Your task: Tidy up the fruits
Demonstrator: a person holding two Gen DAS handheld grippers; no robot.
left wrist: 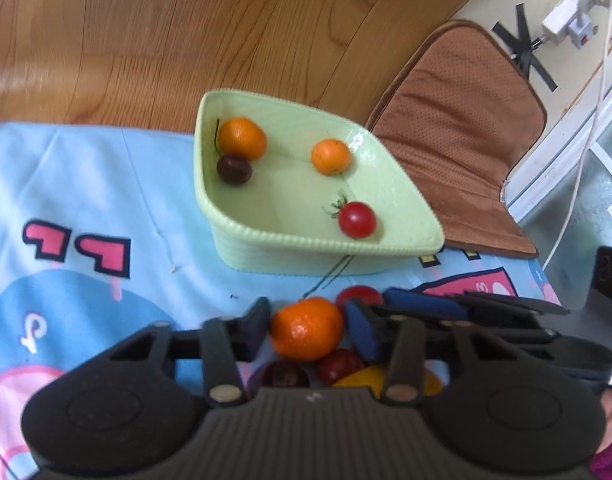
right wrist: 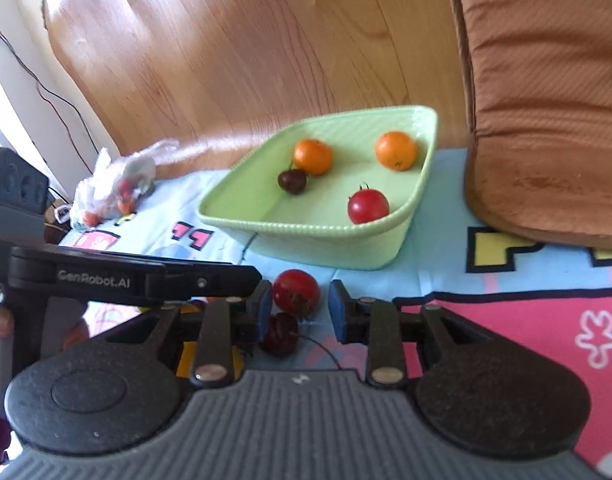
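Note:
A pale green dish (left wrist: 266,256) (right wrist: 326,248) on the blue cloth holds two small oranges (left wrist: 242,138) (left wrist: 331,156), a dark cherry (left wrist: 234,169) and a red tomato (left wrist: 357,219). My left gripper (left wrist: 308,326) is shut on a small orange (left wrist: 306,330), above a cherry (left wrist: 285,374), a red fruit (left wrist: 338,366) and a yellow fruit (left wrist: 366,378). My right gripper (right wrist: 300,312) is open around a red tomato (right wrist: 296,291) on the cloth, with a dark cherry (right wrist: 280,334) just below it.
A brown cushion (left wrist: 462,140) (right wrist: 546,100) lies right of the dish. A plastic bag of fruit (right wrist: 114,188) sits at the cloth's far left. The left gripper's body (right wrist: 126,276) crosses beside the right gripper. Wooden floor (left wrist: 186,40) lies beyond the cloth.

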